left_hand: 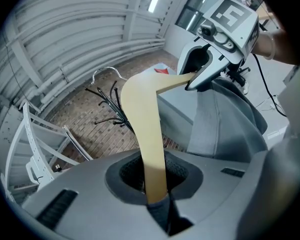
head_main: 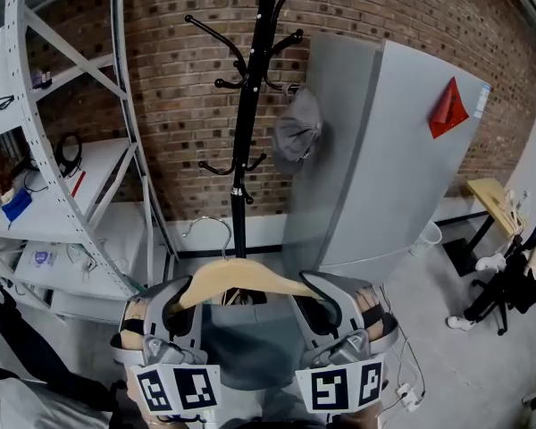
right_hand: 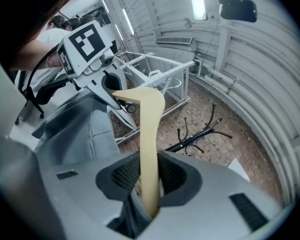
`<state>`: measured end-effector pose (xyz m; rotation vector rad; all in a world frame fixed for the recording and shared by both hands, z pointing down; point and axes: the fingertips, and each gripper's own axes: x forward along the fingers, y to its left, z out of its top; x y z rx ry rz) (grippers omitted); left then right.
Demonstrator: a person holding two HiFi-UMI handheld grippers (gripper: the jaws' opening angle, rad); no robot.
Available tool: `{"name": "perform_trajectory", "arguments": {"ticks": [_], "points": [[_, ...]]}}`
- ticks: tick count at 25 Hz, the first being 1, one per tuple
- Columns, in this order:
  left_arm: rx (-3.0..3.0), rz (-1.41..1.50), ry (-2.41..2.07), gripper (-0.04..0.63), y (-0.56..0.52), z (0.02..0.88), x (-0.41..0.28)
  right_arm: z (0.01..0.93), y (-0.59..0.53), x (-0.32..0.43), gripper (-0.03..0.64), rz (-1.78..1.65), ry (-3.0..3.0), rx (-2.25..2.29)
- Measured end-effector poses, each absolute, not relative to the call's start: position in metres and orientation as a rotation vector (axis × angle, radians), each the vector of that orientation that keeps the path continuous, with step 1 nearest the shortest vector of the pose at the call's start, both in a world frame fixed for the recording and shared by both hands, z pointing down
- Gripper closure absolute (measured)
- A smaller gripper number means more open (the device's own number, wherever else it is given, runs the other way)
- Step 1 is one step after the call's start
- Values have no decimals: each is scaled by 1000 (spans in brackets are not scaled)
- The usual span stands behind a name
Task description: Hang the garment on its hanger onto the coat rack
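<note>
Both grippers clamp the wooden hanger (head_main: 241, 277): the left gripper (head_main: 172, 300) has its jaws narrowed onto the left arm, and the right gripper (head_main: 324, 295) onto the right arm. The grey garment (head_main: 246, 351) hangs from the hanger between them. The hanger's wire hook (head_main: 216, 225) shows just left of the black coat rack (head_main: 248, 105) pole, below its lowest pegs and not yet on one.

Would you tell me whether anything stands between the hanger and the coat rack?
Nothing visible does: the hanger faces the coat rack with open space between. A grey cap hangs at the rack's right side.
</note>
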<state>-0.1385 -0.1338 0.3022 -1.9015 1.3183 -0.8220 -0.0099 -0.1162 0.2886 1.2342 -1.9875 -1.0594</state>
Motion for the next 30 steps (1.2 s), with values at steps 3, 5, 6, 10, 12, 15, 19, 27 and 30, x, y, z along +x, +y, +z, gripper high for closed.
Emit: {"name": "perform_trajectory", "arguments": {"ticks": [3,5,6,10,12,15,19,27,30], "points": [[-1894,-814,1317,543,-164,301,-132,288,-145,-3,515,-1065,-1987,1239],[-1884,-806,1318,543,-183,299,-127,287,-164,2,515,-1074,-1990,1244],[-1878,-803,1321,543,-192,297,-124,285,-174,5,515,-1078,-1993,1246],[-1856,-800,1332,543,-230,287,-116,277,-214,13,515,-1092,-2006,1244],[-1844,-797,1340,543,-248,282,-113,273,-232,16,515,-1103,-2012,1242],[-1825,-796,1352,543,-273,277,-110,268,-259,19,514,-1119,-2022,1237],[-1811,-796,1368,543,-305,274,-107,265,-293,22,514,-1139,-2034,1233],[-1795,-766,1393,543,-364,265,-109,256,-354,21,514,-1158,-2040,1252],[-1792,-761,1383,543,-385,263,-111,255,-374,18,514,-1157,-2035,1268]]}}
